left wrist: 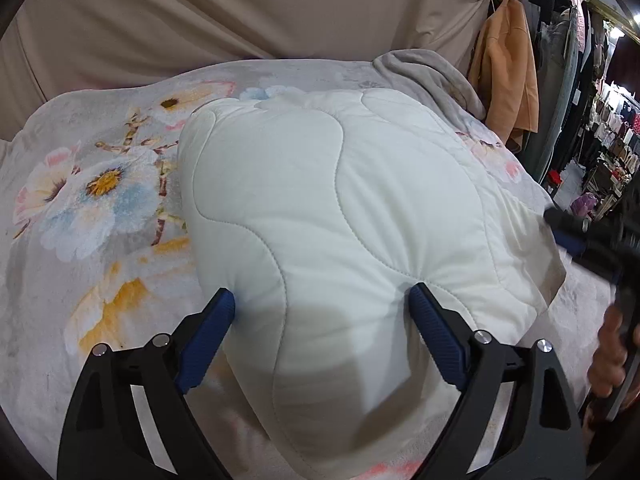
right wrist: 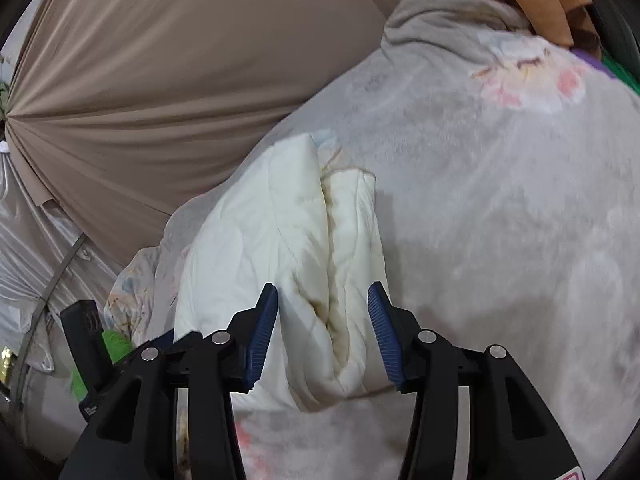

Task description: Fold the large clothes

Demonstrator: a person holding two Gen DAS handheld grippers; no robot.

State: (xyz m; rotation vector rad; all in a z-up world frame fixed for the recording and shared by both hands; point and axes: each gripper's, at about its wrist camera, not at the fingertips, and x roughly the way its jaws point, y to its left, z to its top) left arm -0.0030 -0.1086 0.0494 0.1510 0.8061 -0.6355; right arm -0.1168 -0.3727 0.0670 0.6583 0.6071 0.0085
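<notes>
**Both claws open over a folded white quilted piece**

The left claw [left wrist: 322, 316] stands wide, one blue pad off the near left edge of the white quilted piece [left wrist: 340, 208] and the other resting on top of it without pinching. The right claw [right wrist: 323, 328] is about half open, straddling the stacked right end of the same piece, and its pads do not press the fabric. Neither claw holds anything.

The piece lies on a grey floral blanket [left wrist: 92, 200] that covers the bed. It sits near the middle of that blanket, with its near end just under the left claw. A tan curtain [left wrist: 200, 12] hangs behind, and an orange garment [left wrist: 506, 68] hangs to the right of it.

It looks padded and thick, creamy white, with wavy lines of stitching across the top. It is already folded into a plump, rounded rectangle. Seen from the right wrist, the end shows two thick layers with a deep crease between them and faint yellowish marks along that crease.

The step in hand appears to be letting go and settling the fold. To do it well, I would lift both claws clear without dragging the top layer. Padding like this tends to spring open, so a light press along the crease should help, and the open edges should be squared so that the layers line up.
</notes>
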